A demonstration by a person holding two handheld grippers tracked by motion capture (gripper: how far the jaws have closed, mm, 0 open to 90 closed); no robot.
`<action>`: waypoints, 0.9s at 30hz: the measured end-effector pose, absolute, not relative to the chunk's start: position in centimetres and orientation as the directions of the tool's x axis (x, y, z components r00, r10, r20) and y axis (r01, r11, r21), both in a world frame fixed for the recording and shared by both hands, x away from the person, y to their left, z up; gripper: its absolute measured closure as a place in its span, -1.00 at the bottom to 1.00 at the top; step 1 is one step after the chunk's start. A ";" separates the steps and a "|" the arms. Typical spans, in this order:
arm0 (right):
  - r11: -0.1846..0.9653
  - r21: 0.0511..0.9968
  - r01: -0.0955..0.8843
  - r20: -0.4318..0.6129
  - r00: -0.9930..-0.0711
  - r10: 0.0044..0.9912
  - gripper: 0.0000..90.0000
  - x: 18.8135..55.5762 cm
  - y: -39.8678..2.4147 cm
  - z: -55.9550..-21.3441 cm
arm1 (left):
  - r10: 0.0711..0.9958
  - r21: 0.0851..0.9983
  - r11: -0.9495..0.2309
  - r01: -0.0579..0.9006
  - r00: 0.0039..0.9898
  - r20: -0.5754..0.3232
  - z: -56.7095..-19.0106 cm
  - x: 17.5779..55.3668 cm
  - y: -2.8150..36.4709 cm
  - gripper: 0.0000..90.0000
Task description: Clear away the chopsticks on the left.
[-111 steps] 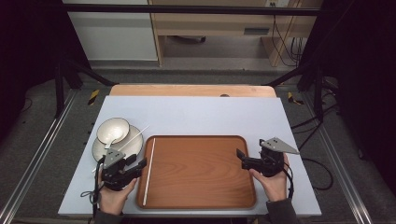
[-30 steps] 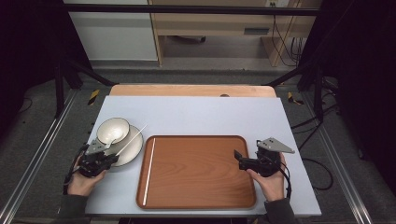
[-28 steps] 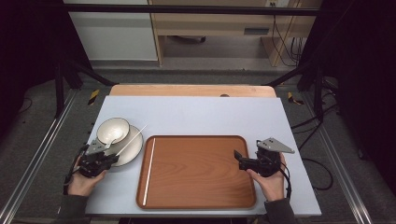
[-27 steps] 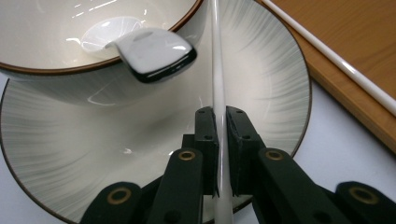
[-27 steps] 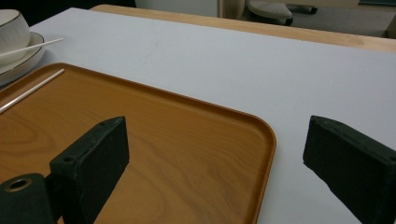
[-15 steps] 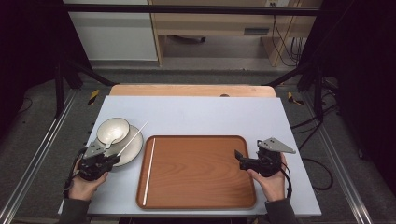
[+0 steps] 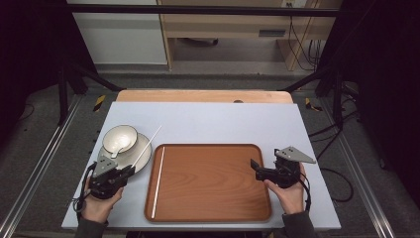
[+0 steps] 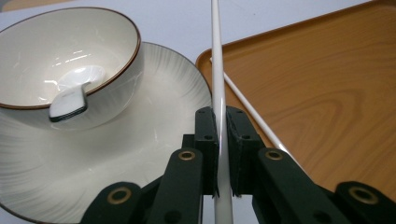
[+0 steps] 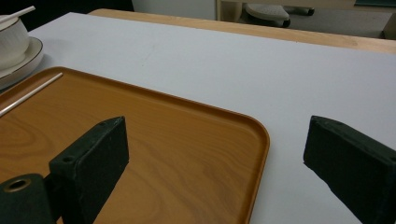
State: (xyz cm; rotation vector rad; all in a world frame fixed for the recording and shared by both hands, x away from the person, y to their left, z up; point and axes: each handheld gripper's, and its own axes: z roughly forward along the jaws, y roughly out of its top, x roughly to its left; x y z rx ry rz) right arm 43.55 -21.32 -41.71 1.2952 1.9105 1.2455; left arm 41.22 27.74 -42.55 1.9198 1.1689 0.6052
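Note:
A white chopstick (image 8: pixel 217 70) slants over the plate (image 8: pixel 154 140), and my left gripper (image 8: pixel 218 140) is shut on its near part. In the high view, the left gripper (image 7: pixel 130 169) sits at the plate's (image 7: pixel 141 148) near right edge, with the chopstick (image 7: pixel 147 144) pointing far-right. A second white chopstick (image 7: pixel 157 181) lies along the left side of the brown tray (image 7: pixel 213 181). My right gripper (image 7: pixel 255 166) hovers open over the tray's right edge; its jaws stand wide apart with nothing between them (image 9: pixel 219 158).
A white bowl (image 7: pixel 120 138) with a dark rim stands on the plate and holds a white spoon (image 8: pixel 70 95). The tray (image 9: pixel 187 140) sits mid-table on a pale grey mat. A wooden table edge (image 7: pixel 203 95) runs along the back.
My left gripper has moved from the tray's left edge over to the plate and now grips a chopstick there, which has swung slightly rightward. The right gripper has barely shifted.

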 end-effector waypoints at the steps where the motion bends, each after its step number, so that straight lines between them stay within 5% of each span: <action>1: 0.123 0.891 0.438 0.076 -0.411 0.908 -0.85 43.6 -21.4 -41.7 | 0.890 0.823 -0.259 0.506 0.455 0.000 -42.4 41.0 27.4 0.86; 27: 0.116 0.896 0.428 0.077 -0.408 0.910 -0.85 43.4 -21.3 -41.5 | 0.953 0.875 -0.089 0.476 0.296 -0.064 -41.3 38.5 22.2 0.86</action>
